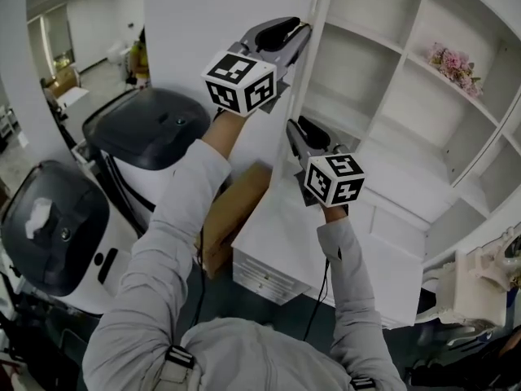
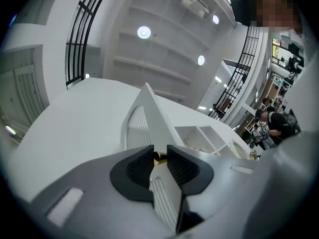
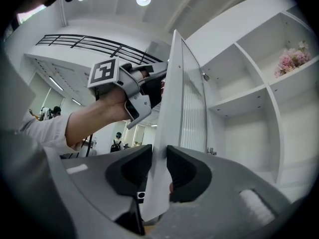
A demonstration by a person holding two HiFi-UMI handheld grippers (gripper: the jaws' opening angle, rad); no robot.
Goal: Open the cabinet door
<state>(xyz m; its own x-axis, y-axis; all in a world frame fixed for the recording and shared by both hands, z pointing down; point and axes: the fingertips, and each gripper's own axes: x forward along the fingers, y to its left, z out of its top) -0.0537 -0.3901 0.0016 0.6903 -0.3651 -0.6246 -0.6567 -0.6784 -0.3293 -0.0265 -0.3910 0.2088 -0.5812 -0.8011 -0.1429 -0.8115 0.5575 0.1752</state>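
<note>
One cabinet door (image 3: 185,83) — white-framed, with a ribbed glass panel — stands swung out edge-on at the left side of the open shelf unit (image 1: 358,63). Two grippers clamp its free edge — the left gripper (image 2: 159,159) higher up, the right gripper (image 3: 159,169) lower — with pads against both faces.

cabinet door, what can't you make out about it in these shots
- Brass bit, left gripper view: mostly covered by the fingers of the left gripper and too small; knob or not, unclear.
- Fitting on the cabinet wall, right gripper view: too small to call a hinge.
- How far the door is open: both gripper views see it edge-on.
</note>
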